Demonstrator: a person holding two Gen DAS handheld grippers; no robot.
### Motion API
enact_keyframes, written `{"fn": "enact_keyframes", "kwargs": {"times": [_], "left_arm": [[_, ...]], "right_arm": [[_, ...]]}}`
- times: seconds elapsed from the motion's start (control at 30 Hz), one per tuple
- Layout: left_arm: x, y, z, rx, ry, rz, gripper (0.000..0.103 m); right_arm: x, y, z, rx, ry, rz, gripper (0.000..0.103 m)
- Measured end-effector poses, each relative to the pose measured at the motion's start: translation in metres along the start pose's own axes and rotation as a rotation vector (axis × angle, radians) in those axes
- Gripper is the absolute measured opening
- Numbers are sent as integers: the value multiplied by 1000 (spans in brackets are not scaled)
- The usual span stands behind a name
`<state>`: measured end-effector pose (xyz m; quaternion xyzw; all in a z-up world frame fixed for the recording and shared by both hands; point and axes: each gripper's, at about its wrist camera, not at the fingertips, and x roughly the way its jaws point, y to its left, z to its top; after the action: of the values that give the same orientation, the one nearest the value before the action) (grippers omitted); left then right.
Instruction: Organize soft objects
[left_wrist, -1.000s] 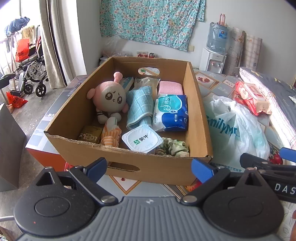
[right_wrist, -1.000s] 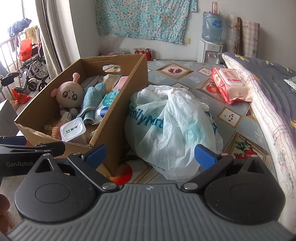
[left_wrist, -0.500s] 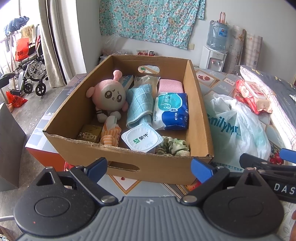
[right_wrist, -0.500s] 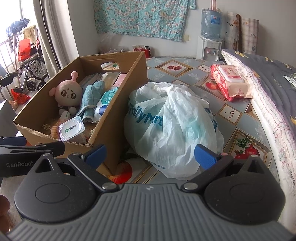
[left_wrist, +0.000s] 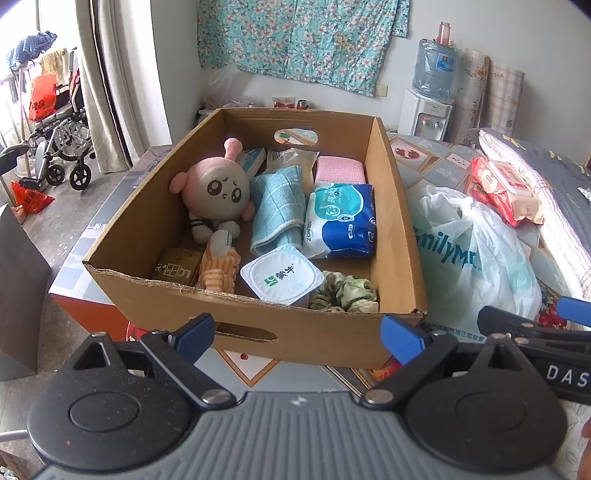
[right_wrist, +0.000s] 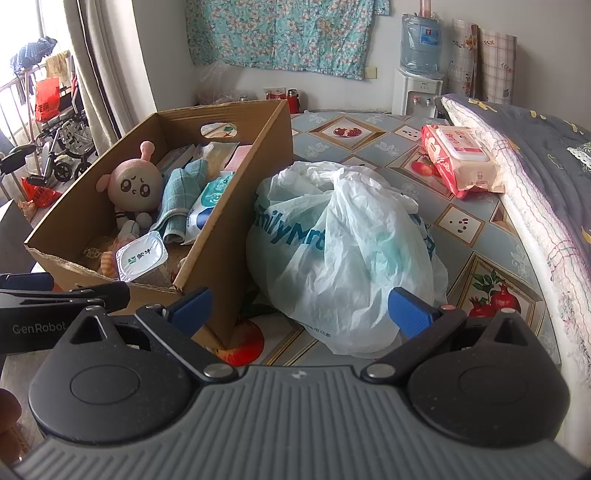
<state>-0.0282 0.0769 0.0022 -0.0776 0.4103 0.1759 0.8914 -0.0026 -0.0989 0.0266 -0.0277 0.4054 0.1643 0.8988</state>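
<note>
A: What's nearest?

B: Two tongs, both spread wide and empty. The left gripper hangs just short of the near wall of one cardboard box; the right gripper hangs before the box's near right corner and one white plastic bag.

A: And in the box?

B: Along the near wall, left to right: one gold packet, one orange striped soft piece, one white sealed cup and one green scrunchie in the near right corner. Behind them lie one pink plush doll, one rolled blue towel and one blue-and-white tissue pack against the right wall. One pink pad lies near the far wall.

A: Room to move?

B: Little bare floor inside the box. The bag touches the box's right wall. Beyond it the patterned mat is open up to one red wet-wipe pack by the quilt's edge.
</note>
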Motion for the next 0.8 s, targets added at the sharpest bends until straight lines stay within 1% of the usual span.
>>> {"fn": "enact_keyframes", "kwargs": {"times": [0.8], "left_arm": [[-1,2,2,-1,-4,0,97]], "right_arm": [[0,2,2,0,0,-1,102]]}}
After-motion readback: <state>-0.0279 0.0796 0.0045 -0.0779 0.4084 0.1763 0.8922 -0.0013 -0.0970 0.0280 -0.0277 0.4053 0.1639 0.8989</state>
